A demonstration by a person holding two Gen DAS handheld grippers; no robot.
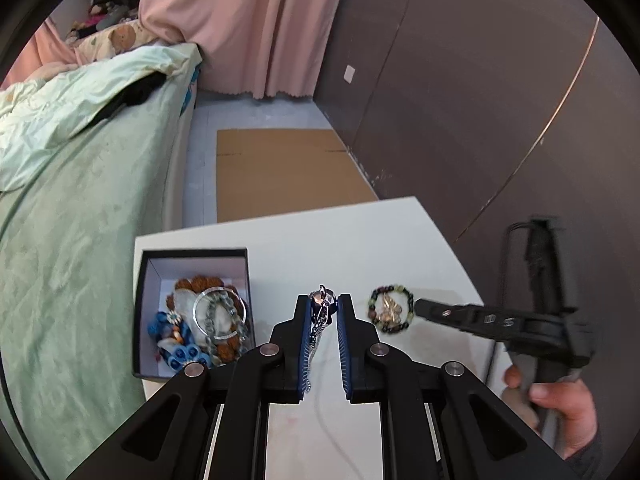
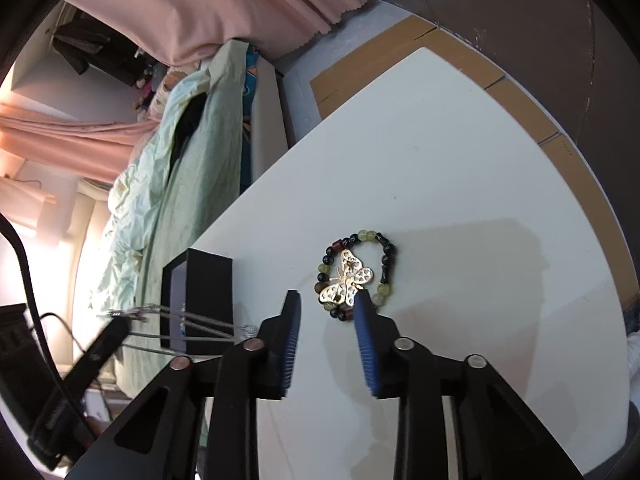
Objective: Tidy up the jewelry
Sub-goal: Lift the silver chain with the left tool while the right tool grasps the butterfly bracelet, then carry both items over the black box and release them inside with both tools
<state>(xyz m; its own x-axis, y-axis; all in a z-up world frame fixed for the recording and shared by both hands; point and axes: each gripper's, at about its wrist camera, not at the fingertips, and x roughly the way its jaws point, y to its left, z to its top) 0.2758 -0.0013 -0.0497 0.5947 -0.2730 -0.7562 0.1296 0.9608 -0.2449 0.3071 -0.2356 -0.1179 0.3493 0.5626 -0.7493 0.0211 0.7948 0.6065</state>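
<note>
My left gripper point(image 1: 324, 300) is shut on a silver chain point(image 1: 320, 316) with a clasp at its top, which hangs between the blue pads above the white table point(image 1: 360, 236). To its left stands an open black box point(image 1: 192, 254) holding several bead bracelets and a silver ring. A beaded bracelet with a gold butterfly charm point(image 2: 352, 276) lies flat on the table. My right gripper point(image 2: 328, 300) is open just short of it, its right fingertip point(image 2: 362, 300) at the bracelet's near edge and nothing between the pads. The left wrist view shows the right gripper point(image 1: 420, 306) beside the bracelet point(image 1: 391, 310).
A bed with a pale green cover point(image 1: 80, 200) runs along the table's left side. Flat cardboard point(image 1: 280, 172) lies on the floor beyond the table, under a pink curtain point(image 1: 260, 20). A dark wall point(image 1: 480, 100) stands to the right. A hand point(image 1: 560, 408) holds the right gripper's handle.
</note>
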